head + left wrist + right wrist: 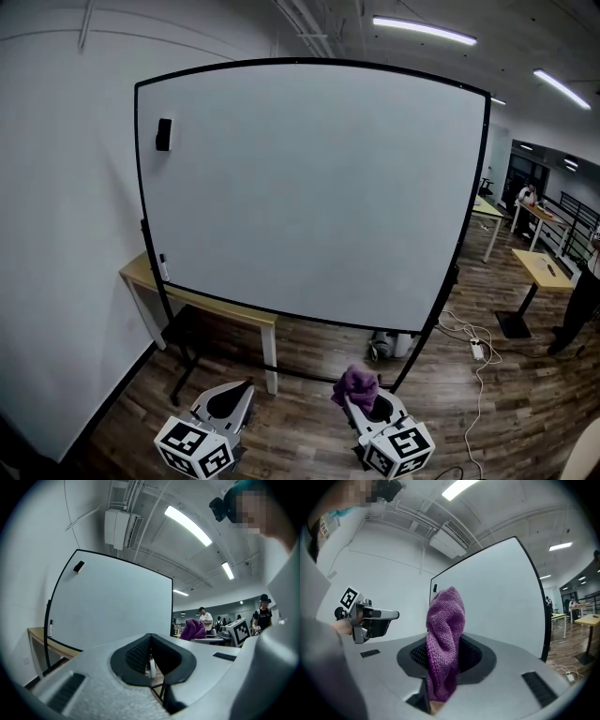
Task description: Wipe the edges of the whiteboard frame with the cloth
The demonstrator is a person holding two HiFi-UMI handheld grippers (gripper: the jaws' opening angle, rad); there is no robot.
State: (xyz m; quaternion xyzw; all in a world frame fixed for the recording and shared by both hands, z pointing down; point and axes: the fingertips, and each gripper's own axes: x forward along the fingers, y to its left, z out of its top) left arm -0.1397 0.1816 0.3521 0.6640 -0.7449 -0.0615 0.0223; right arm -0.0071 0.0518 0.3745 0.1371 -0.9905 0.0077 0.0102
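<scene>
A large whiteboard (309, 187) in a thin black frame (143, 187) stands on a wheeled stand in front of me. My right gripper (364, 401) is low in the head view, short of the board's bottom edge, and shut on a bunched purple cloth (356, 382). In the right gripper view the cloth (445, 634) sticks up out of the jaws, with the whiteboard (497, 592) behind it. My left gripper (230, 401) hangs to the left at the same height, shut and holding nothing. In the left gripper view the whiteboard (112, 606) stands ahead and the cloth (193, 629) shows to the right.
A small black block (163, 134) sticks to the board's upper left, and a marker (161, 265) sits low on its left edge. A wooden table (225, 309) stands behind the board. Desks (544, 267) and a floor cable (478, 349) lie to the right.
</scene>
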